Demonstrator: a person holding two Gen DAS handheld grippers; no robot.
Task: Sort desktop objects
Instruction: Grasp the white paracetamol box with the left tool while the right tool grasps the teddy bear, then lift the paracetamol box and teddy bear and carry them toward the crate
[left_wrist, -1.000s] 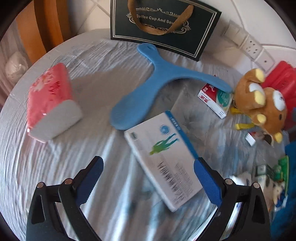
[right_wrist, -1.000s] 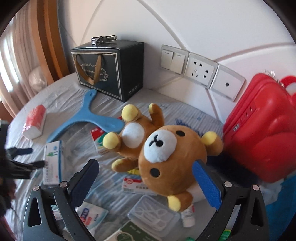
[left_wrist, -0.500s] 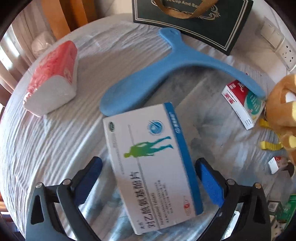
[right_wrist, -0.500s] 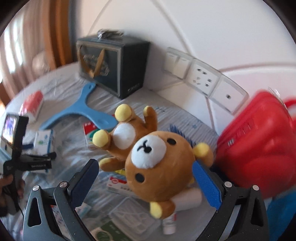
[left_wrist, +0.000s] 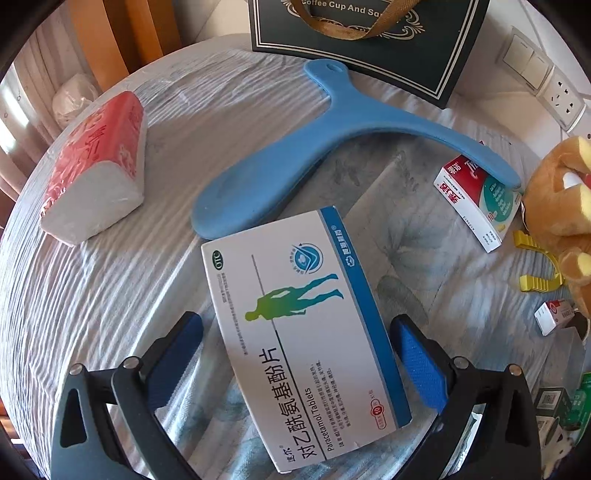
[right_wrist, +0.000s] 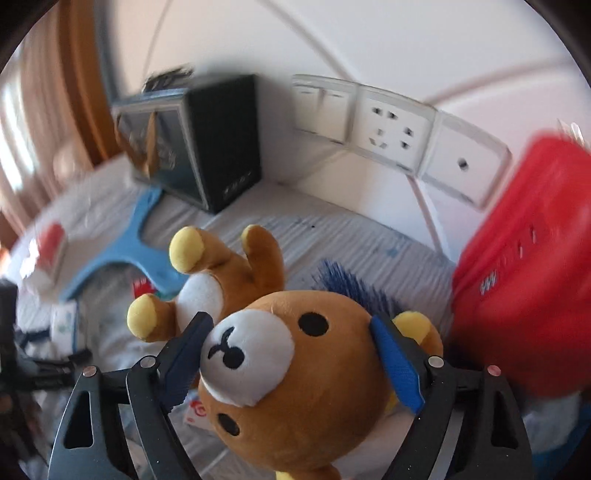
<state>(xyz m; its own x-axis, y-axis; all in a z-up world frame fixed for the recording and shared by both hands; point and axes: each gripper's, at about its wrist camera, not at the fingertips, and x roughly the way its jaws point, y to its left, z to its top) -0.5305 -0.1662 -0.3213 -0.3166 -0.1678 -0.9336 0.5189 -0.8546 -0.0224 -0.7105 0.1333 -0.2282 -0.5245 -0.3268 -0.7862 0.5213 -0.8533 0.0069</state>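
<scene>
Paracetamol box (left_wrist: 303, 332) flat on the tabletop (left_wrist: 110, 280), white with a blue edge, between the spread fingers of the left hand-held gripper (left_wrist: 295, 339); neither pad touching the cardboard. Just beyond the box, blue Y-shaped plastic piece (left_wrist: 295, 162), its far end near the dark gift bag (left_wrist: 365, 40) at the wall. Red tissue pack (left_wrist: 92, 166) well off to the left. Red-and-white medicine carton (left_wrist: 476, 199) to the right, partly under one blue arm and beside the plush bear.

Plush bear (right_wrist: 291, 380) on its back, head nearest the camera, set between the parted fingers of the right hand-held gripper (right_wrist: 291, 354); pads close against the head on both sides, contact hard to judge through blur. Red case (right_wrist: 528, 277) at the right, wall sockets (right_wrist: 388, 125) behind.
</scene>
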